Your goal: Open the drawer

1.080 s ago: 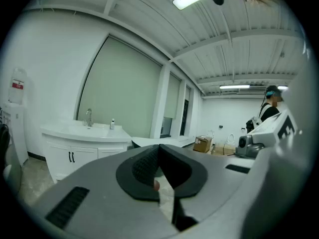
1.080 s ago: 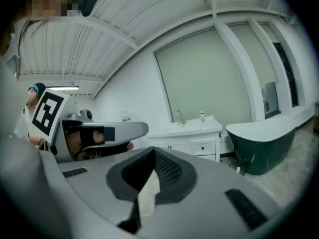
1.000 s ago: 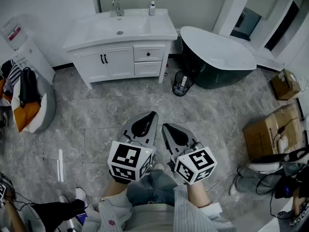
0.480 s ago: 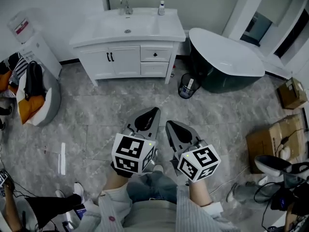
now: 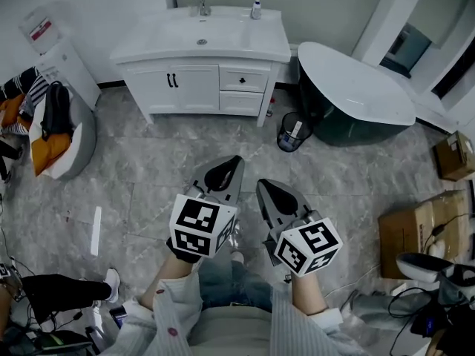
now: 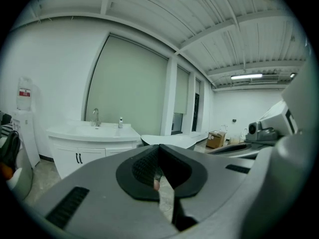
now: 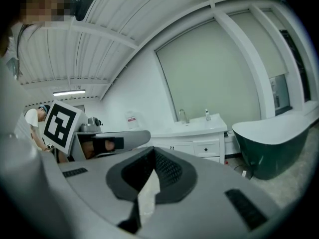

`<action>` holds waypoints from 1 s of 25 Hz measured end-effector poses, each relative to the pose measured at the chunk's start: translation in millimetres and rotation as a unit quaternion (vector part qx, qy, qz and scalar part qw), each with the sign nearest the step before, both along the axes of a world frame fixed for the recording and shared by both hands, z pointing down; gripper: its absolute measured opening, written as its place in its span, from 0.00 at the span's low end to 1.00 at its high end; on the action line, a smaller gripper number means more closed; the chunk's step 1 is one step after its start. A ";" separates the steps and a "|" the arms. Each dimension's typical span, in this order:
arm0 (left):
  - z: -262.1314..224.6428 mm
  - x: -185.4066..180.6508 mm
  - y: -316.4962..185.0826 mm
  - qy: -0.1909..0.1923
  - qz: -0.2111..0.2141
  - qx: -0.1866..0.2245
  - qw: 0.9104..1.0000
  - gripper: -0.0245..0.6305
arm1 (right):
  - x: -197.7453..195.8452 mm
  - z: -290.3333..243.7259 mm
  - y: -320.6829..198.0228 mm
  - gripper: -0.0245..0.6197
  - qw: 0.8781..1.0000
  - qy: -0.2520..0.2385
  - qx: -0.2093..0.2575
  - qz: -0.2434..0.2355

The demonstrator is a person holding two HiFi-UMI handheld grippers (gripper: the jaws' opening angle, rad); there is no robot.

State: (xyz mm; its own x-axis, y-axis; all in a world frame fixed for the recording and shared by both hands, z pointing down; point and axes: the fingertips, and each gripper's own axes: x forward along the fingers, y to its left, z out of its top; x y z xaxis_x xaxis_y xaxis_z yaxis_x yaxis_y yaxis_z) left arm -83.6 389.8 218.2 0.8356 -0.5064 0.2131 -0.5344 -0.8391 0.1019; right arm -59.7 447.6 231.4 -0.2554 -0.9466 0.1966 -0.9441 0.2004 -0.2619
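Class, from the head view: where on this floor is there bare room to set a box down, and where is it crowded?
Bare: the grey floor in front of the vanity, left of the bin. Crowded: by the cardboard boxes at right and the bags at left.

Drawer (image 5: 251, 80) — flat white front with one small dark knob (image 5: 243, 79) at its centre. It is the upper of two stacked fronts in the right-hand section of the white vanity (image 5: 152, 87), directly under the countertop edge. State: fully shut, front flush with the cabinet face and level. The lower drawer front (image 5: 240, 103) just beneath is also shut. Double doors (image 5: 194, 89) with dark handles sit just to its left — same face plane. The right gripper view shows the same drawer closed, knob facing out.
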 end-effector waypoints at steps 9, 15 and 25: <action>11.2 17.9 -29.1 -0.006 0.004 -0.010 1.000 0.06 | 15.1 9.7 -29.7 0.05 1.000 -0.011 -0.006 0.001; 15.8 36.5 -80.7 -0.003 0.018 -0.015 1.000 0.06 | 33.8 12.0 -81.0 0.05 1.000 -0.003 -0.013 0.014; 18.4 62.0 -189.7 -0.007 0.027 -0.018 0.999 0.06 | 62.7 12.1 -186.3 0.05 0.999 -0.004 -0.018 0.041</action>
